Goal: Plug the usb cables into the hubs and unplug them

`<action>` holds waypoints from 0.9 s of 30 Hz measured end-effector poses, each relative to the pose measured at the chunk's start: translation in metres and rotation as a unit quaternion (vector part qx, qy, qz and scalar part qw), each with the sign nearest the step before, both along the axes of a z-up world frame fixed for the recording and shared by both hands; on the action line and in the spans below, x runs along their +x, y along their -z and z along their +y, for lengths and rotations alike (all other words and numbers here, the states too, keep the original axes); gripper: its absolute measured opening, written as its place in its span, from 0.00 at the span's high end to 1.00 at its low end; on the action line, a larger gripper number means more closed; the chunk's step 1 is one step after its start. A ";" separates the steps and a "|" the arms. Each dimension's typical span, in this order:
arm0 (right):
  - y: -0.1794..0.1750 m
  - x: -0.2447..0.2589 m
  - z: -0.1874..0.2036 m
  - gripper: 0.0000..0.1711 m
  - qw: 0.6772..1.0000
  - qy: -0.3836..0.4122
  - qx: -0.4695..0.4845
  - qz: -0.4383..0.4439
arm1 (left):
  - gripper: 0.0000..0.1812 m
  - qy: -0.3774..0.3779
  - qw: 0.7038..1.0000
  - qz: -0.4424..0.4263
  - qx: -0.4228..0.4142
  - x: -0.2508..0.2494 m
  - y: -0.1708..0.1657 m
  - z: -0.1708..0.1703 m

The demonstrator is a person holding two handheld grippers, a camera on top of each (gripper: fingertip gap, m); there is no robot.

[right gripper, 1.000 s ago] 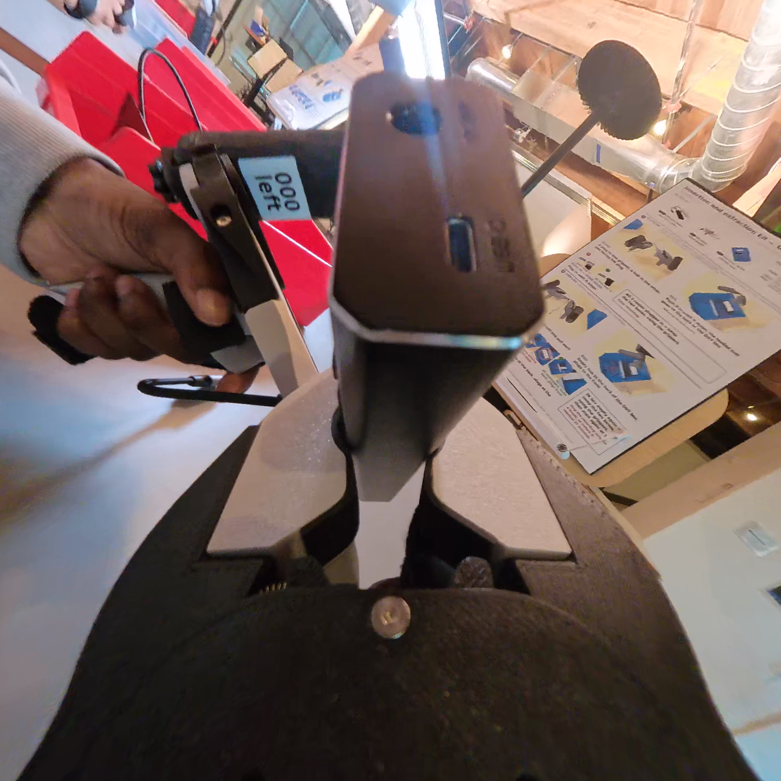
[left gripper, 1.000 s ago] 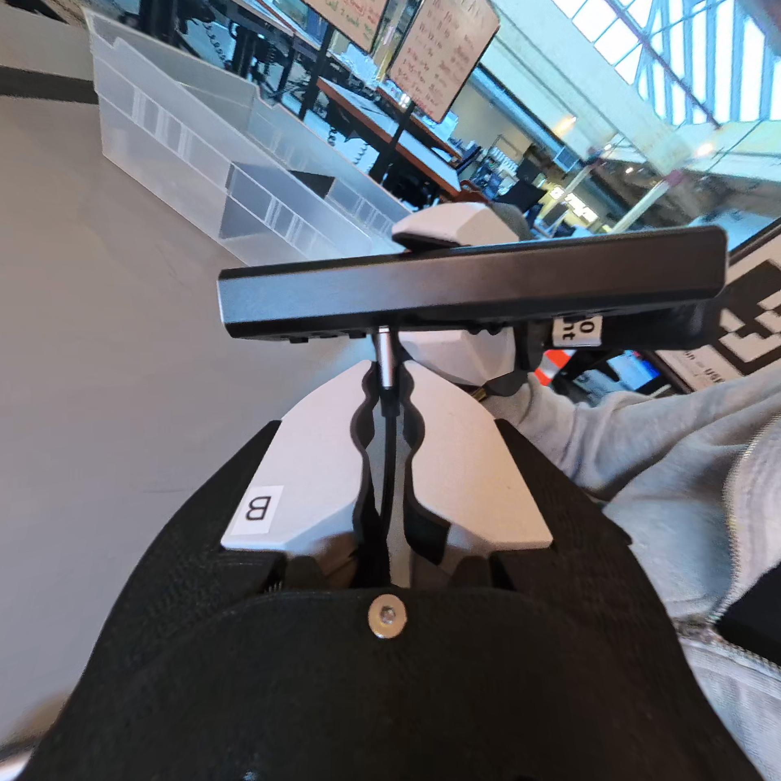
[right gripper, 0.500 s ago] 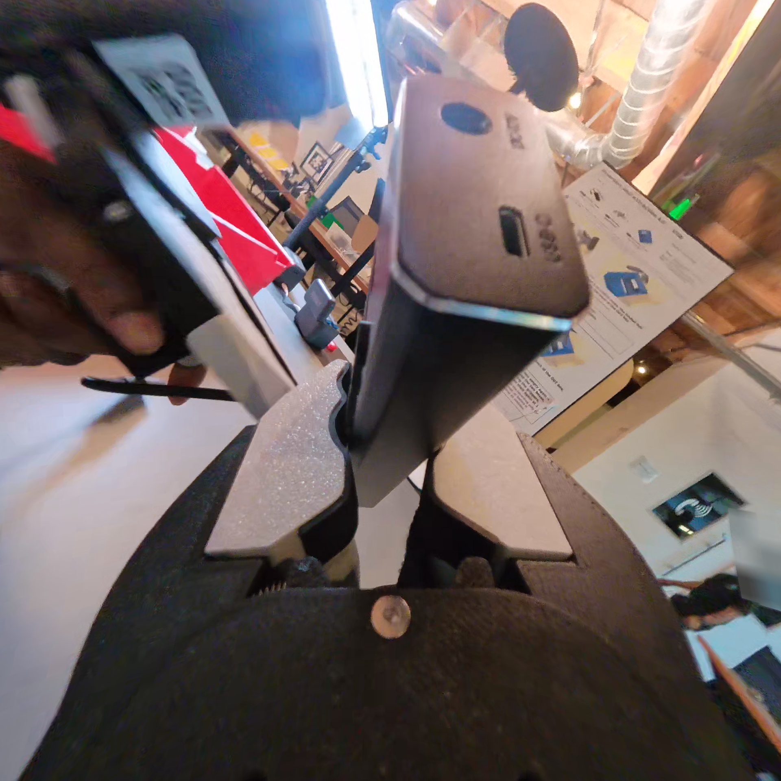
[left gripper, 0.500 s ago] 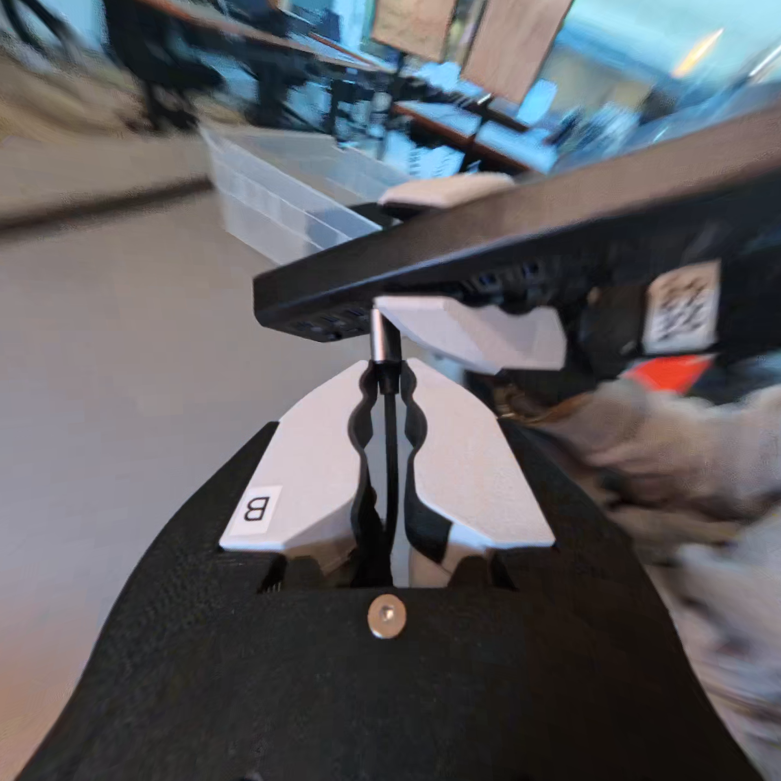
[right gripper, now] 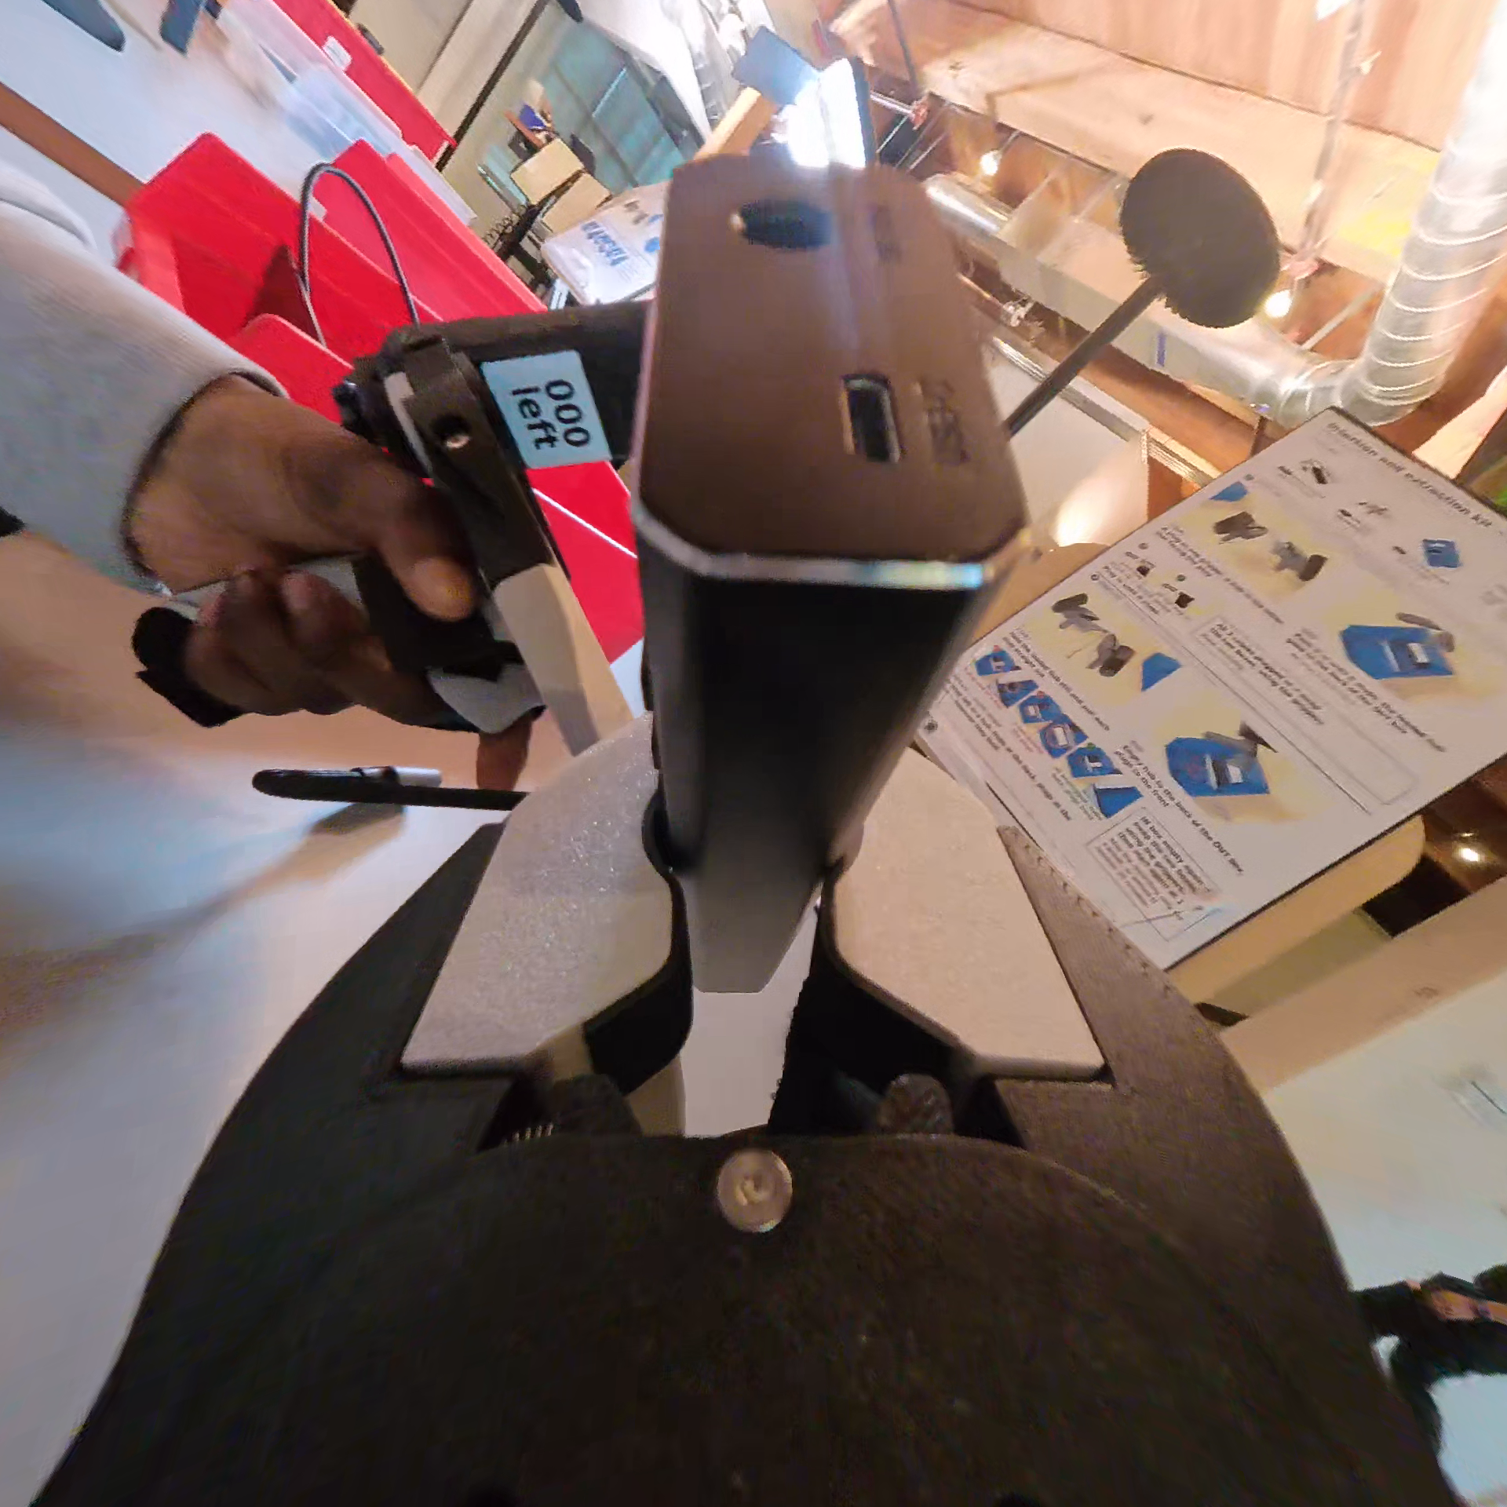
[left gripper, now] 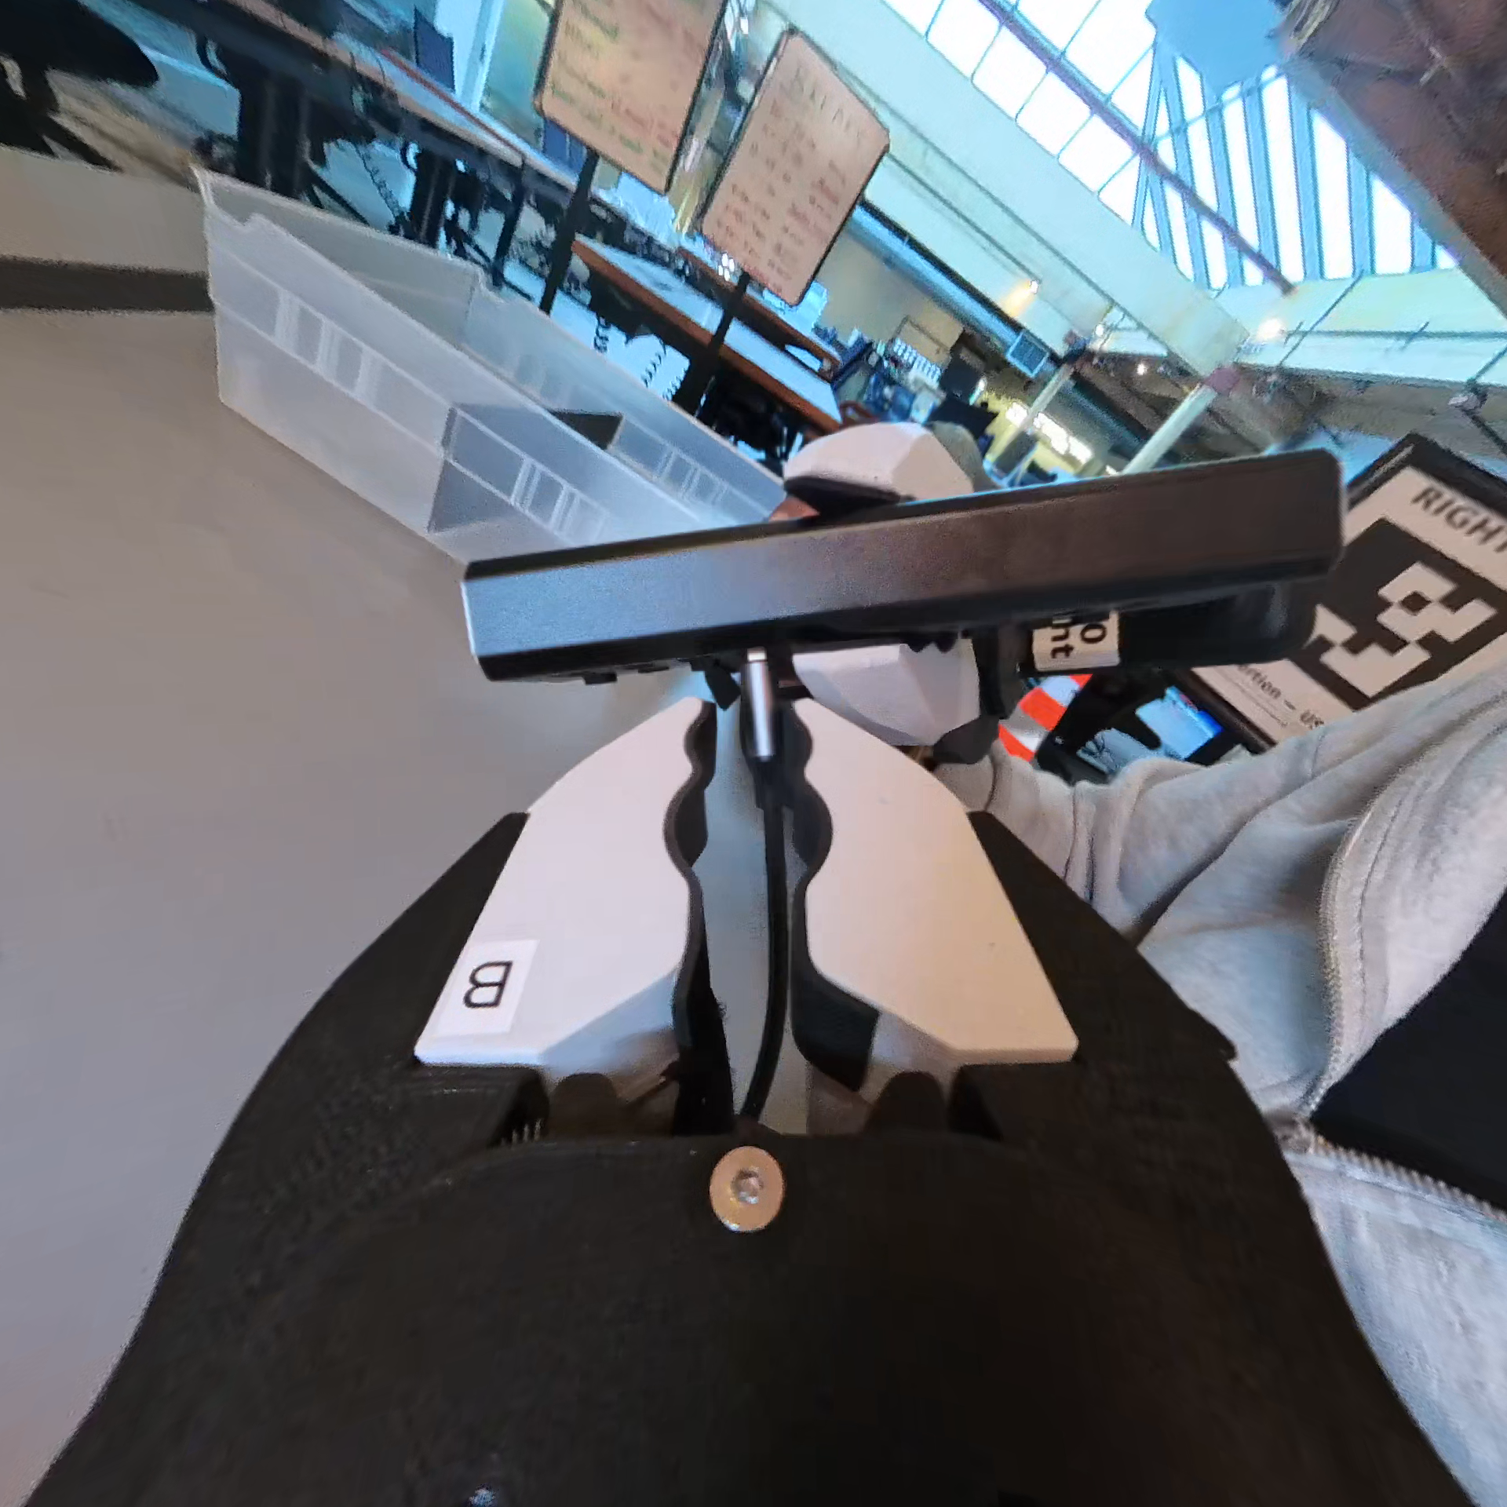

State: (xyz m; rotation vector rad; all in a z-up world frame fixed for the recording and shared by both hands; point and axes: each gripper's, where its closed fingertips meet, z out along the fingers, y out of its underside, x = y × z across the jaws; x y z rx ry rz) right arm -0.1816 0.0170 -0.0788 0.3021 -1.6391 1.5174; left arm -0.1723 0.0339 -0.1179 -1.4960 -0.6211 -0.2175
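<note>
A USB cable sits plugged into a dark hub held up in the air.

The hub [left gripper: 897, 563] is a long dark bar above the table [left gripper: 163, 734]. The right claw [right gripper: 746, 848] is squeezed tight on its lower end. The cable's silver plug [left gripper: 758, 701] goes into the hub's underside. The left claw [left gripper: 754, 726] is a little apart around the plug, and its fingers do not seem to press it. White stickers with writing are on both claws. Behind the hub stand clear bins [left gripper: 391, 367]; a printed picture sheet [right gripper: 1223, 693] leans beside it.
</note>
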 end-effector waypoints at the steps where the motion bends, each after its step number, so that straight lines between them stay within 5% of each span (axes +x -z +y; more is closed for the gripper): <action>1: 0.002 0.000 -0.002 0.82 1.000 0.004 0.003 0.003 | 0.91 -0.001 1.000 0.003 -0.006 0.000 0.003 -0.001; 7: -0.001 0.010 -0.003 0.82 0.998 -0.039 -0.030 -0.034 | 0.94 0.043 0.999 -0.008 0.015 0.014 0.002 0.009; 27: 0.006 0.011 0.003 0.70 0.991 -0.075 -0.034 -0.106 | 0.96 -0.004 0.996 -0.062 0.065 0.000 0.008 0.007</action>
